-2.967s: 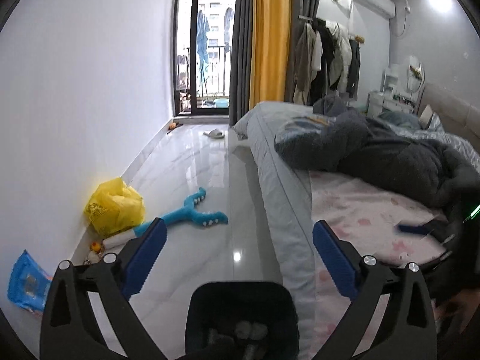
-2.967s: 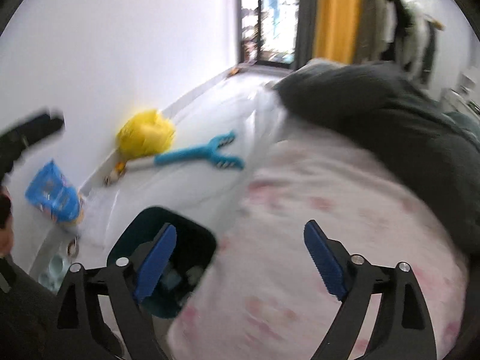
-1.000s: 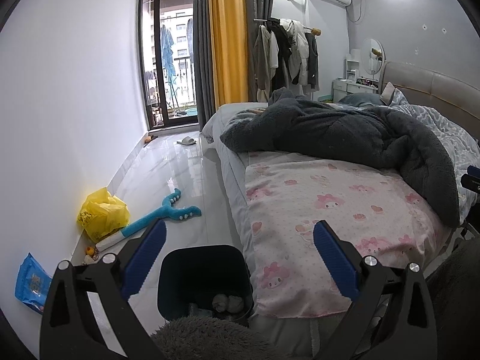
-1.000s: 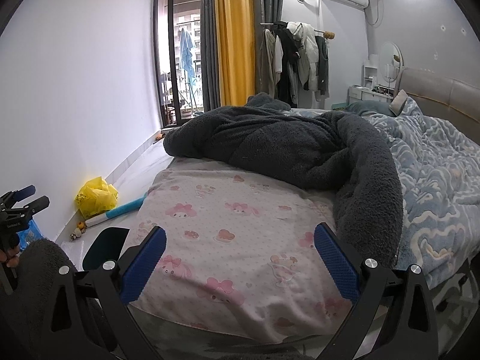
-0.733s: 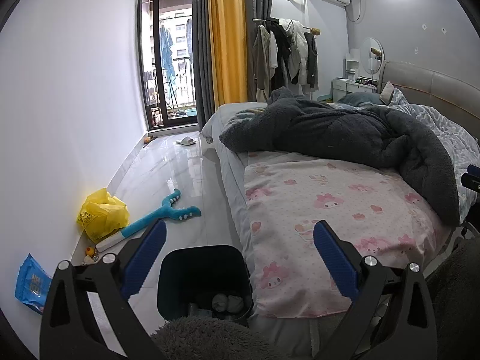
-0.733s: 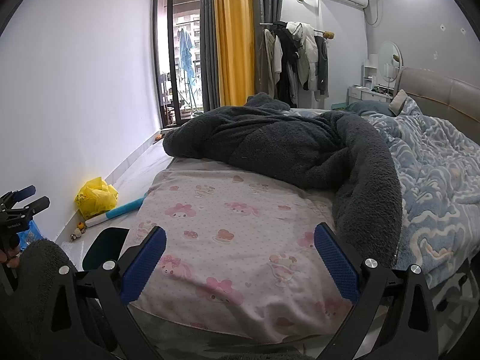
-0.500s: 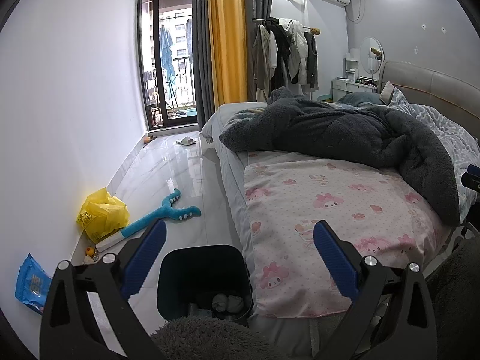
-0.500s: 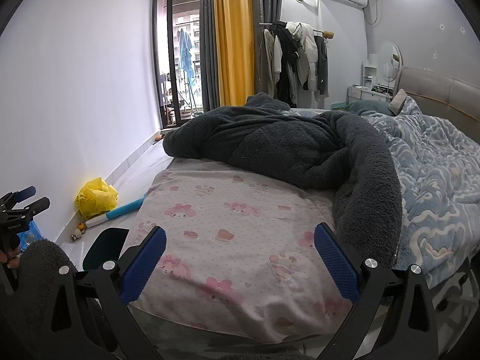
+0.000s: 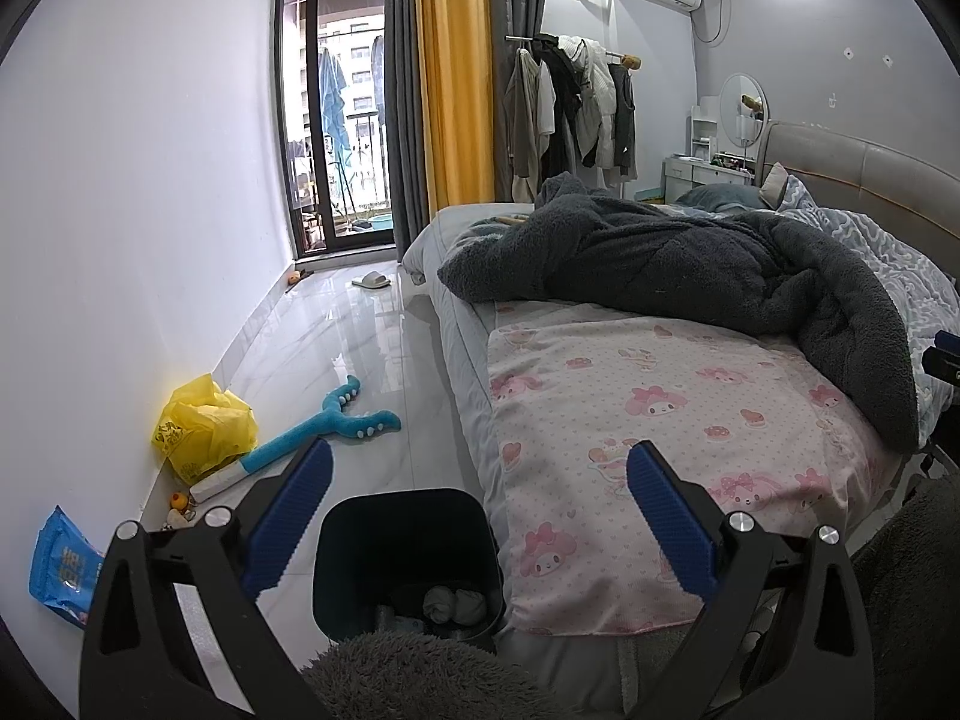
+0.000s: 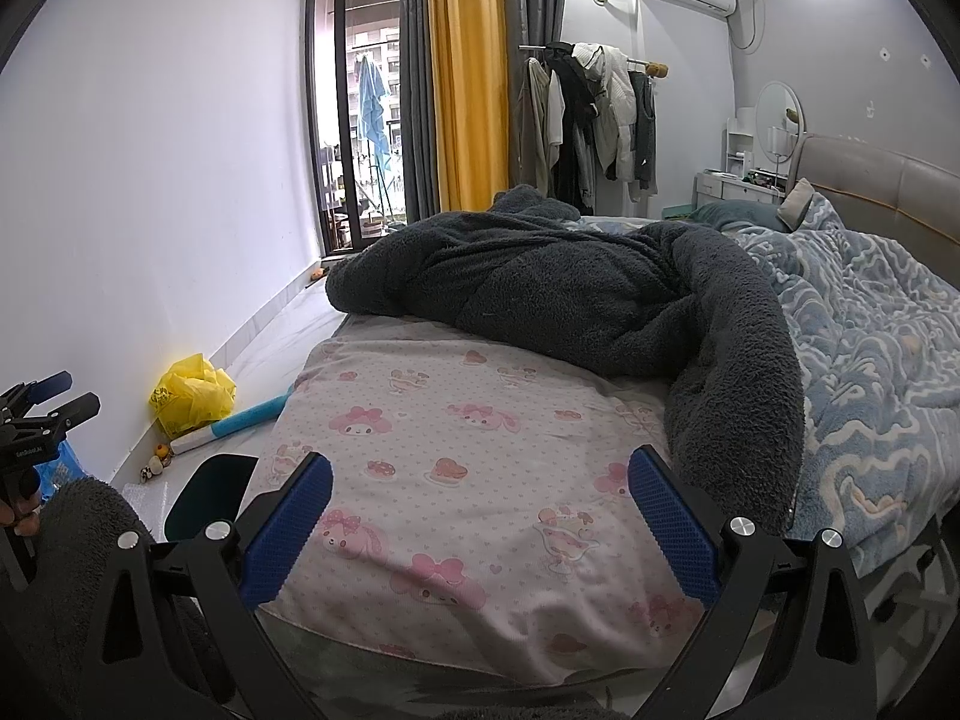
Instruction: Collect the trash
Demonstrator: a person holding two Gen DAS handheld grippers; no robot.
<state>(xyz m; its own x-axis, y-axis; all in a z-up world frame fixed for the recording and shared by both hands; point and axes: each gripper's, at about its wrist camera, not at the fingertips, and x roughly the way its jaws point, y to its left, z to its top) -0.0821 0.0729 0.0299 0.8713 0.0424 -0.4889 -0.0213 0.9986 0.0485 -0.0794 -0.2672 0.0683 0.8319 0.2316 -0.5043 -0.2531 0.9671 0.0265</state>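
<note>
Left gripper (image 9: 477,507) and right gripper (image 10: 480,510) gape, empty; approach the yellow crumpled plastic bag (image 9: 204,426) low (wall close), pinch a fold.

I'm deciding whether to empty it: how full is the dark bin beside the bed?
Nearly empty. The left wrist view looks into the bin: only a few crumpled white wads sit at its bottom.

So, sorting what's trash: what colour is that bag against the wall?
Yellow; the plastic bag shows best in the left wrist view.
</note>
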